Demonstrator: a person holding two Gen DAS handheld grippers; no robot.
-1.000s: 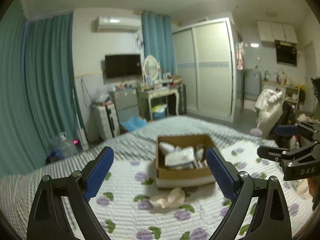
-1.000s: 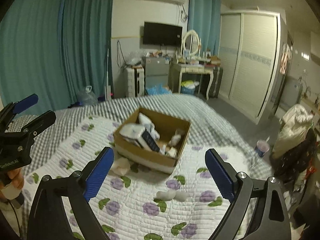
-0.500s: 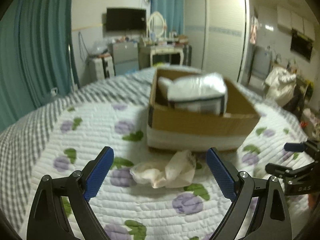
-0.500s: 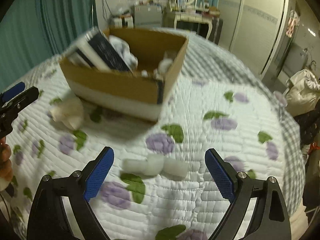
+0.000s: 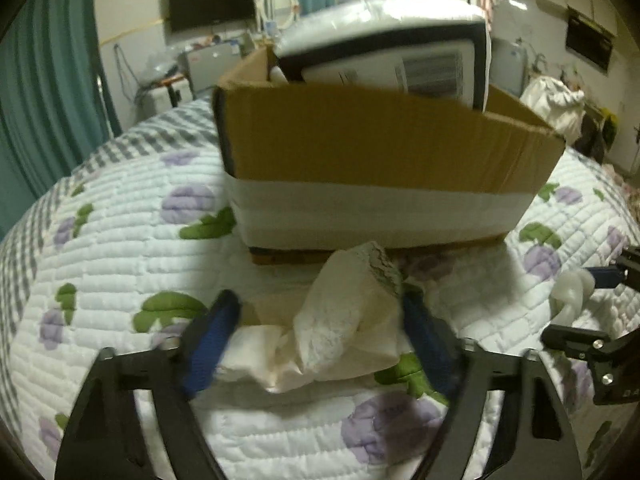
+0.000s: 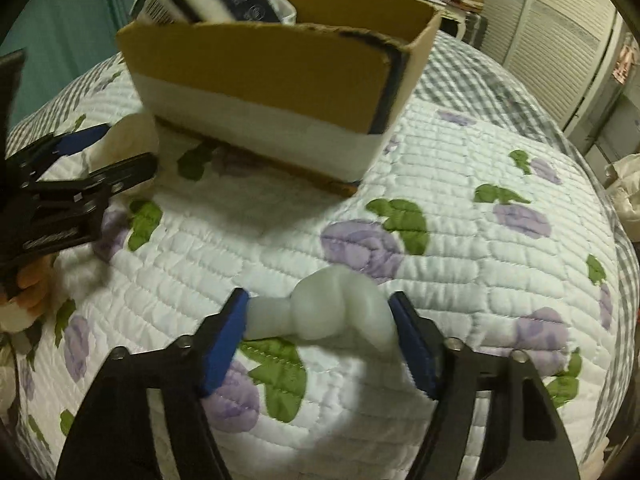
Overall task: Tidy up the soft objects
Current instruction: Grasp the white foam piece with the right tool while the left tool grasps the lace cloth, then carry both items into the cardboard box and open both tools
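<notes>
— Left gripper (image 5: 320,344): how do its jaws stand?
— Spread, low over the quilt (image 5: 120,248), with a crumpled cream cloth (image 5: 332,328) lying between the blue pads (image 5: 212,340). The right pad sits against the cloth's edge; the left pad is just at its other end. Whether they press it yet I cannot tell

— And the right gripper (image 6: 320,340)?
— Also spread, with a white knotted lump (image 6: 332,316) between its pads (image 6: 224,340). Both ends of the lump meet or nearly meet the pads; the blur hides any squeeze. The lump rests on the quilt over a green leaf print

— What lies beyond them?
— A box (image 5: 380,160) stands on the quilt just behind the cloth, brown card above, a white band round its lower half. A large white packet (image 5: 400,48) with a dark edge and a barcode sticks up out of it. From the right wrist the same box (image 6: 280,92) sits well behind the lump, and the left gripper (image 6: 104,156) shows at the far left beside the cloth (image 6: 132,136)

— Anything further off?
— Teal curtain (image 5: 48,80), a wall TV (image 5: 212,2) and a wardrobe (image 6: 560,40) past the bed
</notes>
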